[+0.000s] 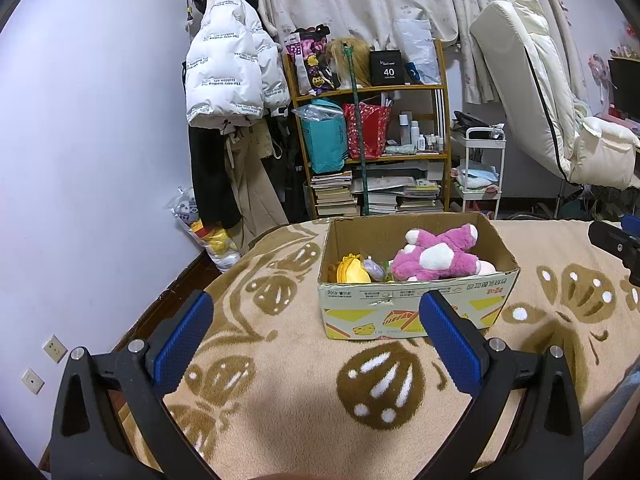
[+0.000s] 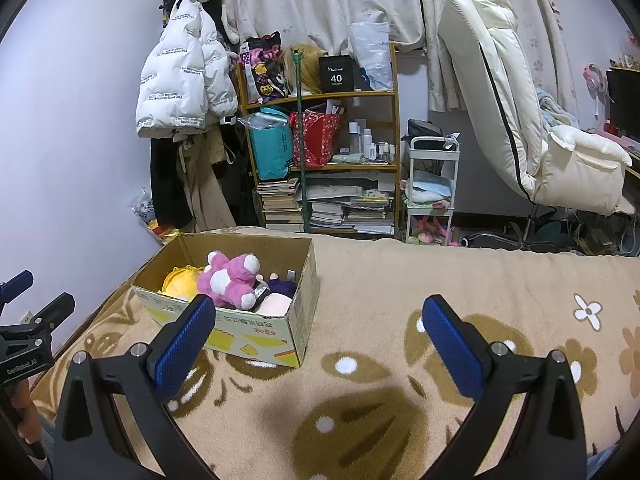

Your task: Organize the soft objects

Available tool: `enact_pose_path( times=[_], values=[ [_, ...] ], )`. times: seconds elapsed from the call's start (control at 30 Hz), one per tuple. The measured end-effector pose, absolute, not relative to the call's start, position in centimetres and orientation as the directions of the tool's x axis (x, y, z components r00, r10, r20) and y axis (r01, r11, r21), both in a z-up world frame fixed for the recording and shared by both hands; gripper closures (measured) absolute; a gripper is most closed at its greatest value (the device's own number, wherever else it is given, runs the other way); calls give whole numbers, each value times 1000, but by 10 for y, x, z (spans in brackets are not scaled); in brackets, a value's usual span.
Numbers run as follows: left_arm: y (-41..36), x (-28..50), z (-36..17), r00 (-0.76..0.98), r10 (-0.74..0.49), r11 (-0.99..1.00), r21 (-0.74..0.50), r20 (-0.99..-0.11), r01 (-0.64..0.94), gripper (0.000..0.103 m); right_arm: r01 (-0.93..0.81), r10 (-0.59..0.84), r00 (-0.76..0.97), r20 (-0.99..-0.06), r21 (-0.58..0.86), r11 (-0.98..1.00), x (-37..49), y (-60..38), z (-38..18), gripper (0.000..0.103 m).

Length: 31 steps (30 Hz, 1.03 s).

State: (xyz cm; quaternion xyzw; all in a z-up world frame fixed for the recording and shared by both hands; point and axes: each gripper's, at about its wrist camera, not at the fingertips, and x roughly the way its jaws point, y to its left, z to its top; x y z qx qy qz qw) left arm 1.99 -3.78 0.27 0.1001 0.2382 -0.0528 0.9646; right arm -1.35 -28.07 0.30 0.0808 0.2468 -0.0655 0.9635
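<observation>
A cardboard box [image 1: 412, 304] [image 2: 256, 336] stands on the beige patterned blanket [image 1: 304, 392] [image 2: 400, 360]. Inside lie a pink-and-white plush bear [image 1: 436, 254] [image 2: 230, 278], a yellow plush [image 1: 352, 270] [image 2: 180, 284] and other soft toys, partly hidden by the box wall. My left gripper [image 1: 316, 332] hovers open in front of the box with nothing between its blue pads. My right gripper [image 2: 318, 332] is open and holds nothing, just right of the box. Each gripper shows at the edge of the other's view: the right gripper [image 1: 618, 244], the left gripper [image 2: 28, 320].
Beyond the bed stand a wooden shelf [image 1: 372, 136] [image 2: 324, 136] with bags and books, a white jacket [image 1: 228, 64] on a rack, a white cart [image 2: 432, 184] and a cream recliner chair [image 2: 520, 112]. A wall runs along the left.
</observation>
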Motion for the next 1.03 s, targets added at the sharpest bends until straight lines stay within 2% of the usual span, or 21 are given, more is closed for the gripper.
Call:
enact_pose_path(
  times=[1.03],
  values=[
    [-35,19,4,879,-58,976,158,-474,150,1,160,-81,869,-488,122,980,-13,-285,3,0]
  ],
)
